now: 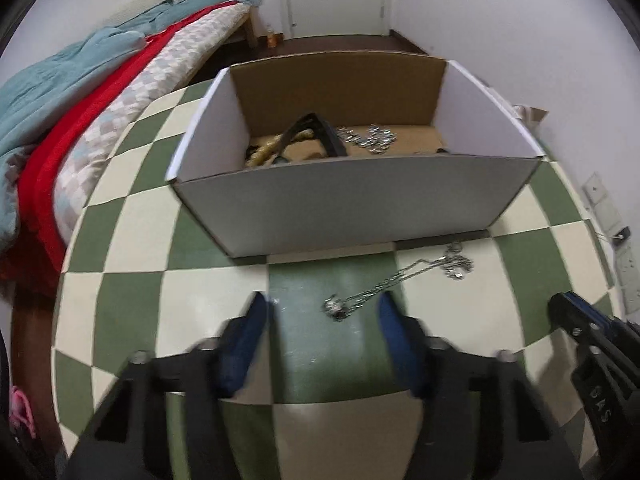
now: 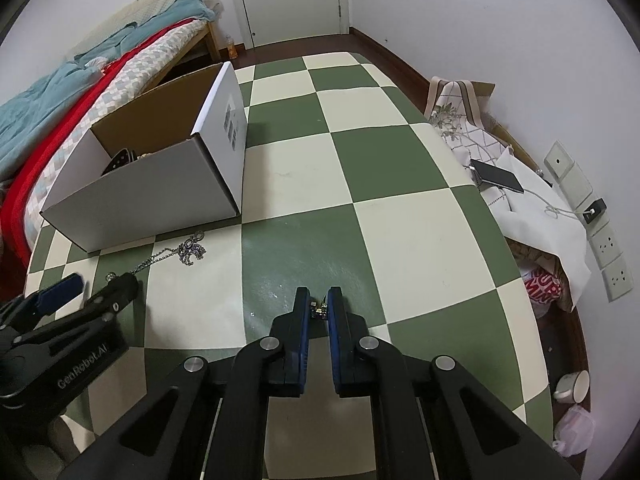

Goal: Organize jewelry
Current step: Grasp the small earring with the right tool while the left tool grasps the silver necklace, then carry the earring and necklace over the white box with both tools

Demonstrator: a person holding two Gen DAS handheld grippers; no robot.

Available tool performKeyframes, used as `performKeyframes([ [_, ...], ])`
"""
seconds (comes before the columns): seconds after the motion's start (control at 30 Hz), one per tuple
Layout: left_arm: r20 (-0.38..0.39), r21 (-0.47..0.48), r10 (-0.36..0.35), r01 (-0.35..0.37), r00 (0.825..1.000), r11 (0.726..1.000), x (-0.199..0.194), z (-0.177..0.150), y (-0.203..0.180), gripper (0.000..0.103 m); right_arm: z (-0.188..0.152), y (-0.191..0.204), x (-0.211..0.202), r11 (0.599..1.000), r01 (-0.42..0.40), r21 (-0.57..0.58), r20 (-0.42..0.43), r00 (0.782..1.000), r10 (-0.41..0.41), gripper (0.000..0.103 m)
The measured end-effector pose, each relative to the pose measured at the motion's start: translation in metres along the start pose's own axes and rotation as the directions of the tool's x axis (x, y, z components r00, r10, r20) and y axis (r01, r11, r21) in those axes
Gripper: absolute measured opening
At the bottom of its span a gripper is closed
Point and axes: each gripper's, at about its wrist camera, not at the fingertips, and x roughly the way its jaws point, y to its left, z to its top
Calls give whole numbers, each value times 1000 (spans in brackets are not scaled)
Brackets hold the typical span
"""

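A white cardboard box (image 1: 352, 200) stands on the green-and-cream checkered table; it also shows in the right wrist view (image 2: 160, 196). Inside lie a silver chain (image 1: 370, 136), a gold piece and a dark strap. A silver chain necklace (image 1: 400, 280) lies on the table in front of the box, its end between my left fingers; it also shows in the right wrist view (image 2: 180, 254). My left gripper (image 1: 324, 312) is open around that end, low over the table. My right gripper (image 2: 319, 304) is shut on a small jewelry piece (image 2: 320, 309), to the right of the left gripper.
A bed with teal, red and checkered bedding (image 2: 60, 92) runs along the table's left. At the right edge lie a white cloth with a phone (image 2: 498, 178) and cable, wall sockets, and bags and a cup on the floor.
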Motion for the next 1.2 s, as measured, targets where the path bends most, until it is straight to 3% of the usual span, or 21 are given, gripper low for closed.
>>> performKeyframes([
  [0.07, -1, 21, -17, 17, 1000, 1000, -1, 1, -5, 10, 0, -1, 0, 1000, -2, -1, -1, 1000, 2, 9],
  [0.23, 0, 36, -25, 25, 1000, 999, -8, -3, -5, 9, 0, -4, -1, 999, -21, 30, -11, 1000, 21, 9],
  [0.7, 8, -9, -46, 46, 999, 999, -71, -34, 44, 9, -8, -13, -41, 982, -157, 101, 2, 987, 158, 9],
  [0.97, 98, 14, -85, 84, 992, 996, -122, 0, 46, 9, 14, 5, -76, 976, -212, 52, 37, 977, 210, 9],
  [1.2, 166, 45, -154, 149, 974, 988, -160, 48, 43, 9, 63, 33, -104, 962, -272, -15, 80, 959, 273, 9],
])
